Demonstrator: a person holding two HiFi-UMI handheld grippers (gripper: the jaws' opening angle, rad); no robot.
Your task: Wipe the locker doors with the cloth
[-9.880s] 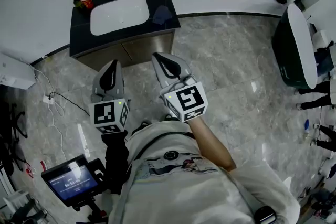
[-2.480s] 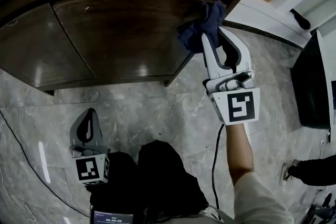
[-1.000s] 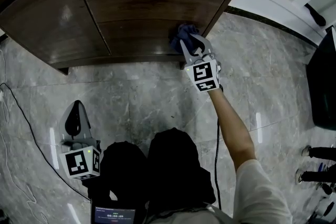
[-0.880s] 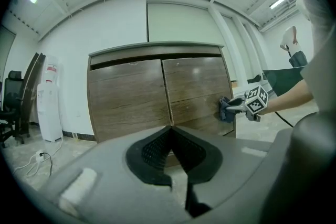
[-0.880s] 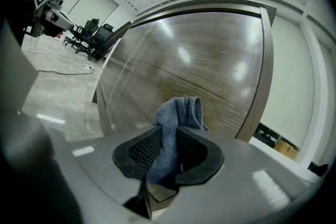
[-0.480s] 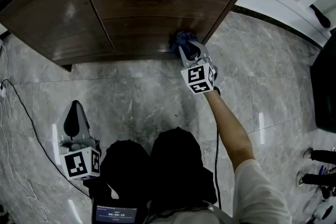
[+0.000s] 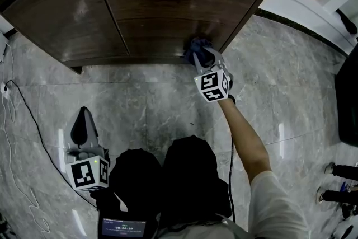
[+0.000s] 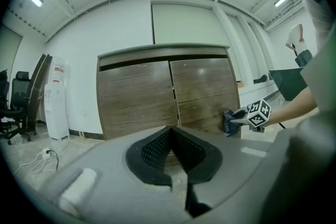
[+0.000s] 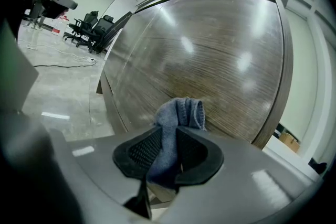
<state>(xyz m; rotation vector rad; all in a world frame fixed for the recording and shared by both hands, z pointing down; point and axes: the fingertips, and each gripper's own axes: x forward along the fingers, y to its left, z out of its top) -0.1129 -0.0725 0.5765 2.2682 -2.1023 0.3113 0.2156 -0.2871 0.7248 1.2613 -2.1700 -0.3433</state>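
Cloth of soft blue fabric, gathered into a wad, sits pinched between the jaws of the right hand-held gripper. Its free end bulges out ahead of the fingertips and appears pressed against the right locker door, near that door's lower outer corner.

It looks light and limp. It will likely bunch, fold and drag under pressure rather than keep a shape. It is best held as it is now: by a thick gathered middle deep between the pads, with a padded lump left in front to meet the wood. A shallow pinch on one edge would probably let it slip out during a stroke. The dark wood face is smooth and glossy, so the cloth should slide easily.

The right jaws are clamped on the fabric, parted only by its thickness, and only the cloth seems to touch the door. The left hand-held gripper hangs well apart from the doors, low over the floor, its jaws together with nothing between them. The left locker door stands ahead of it.
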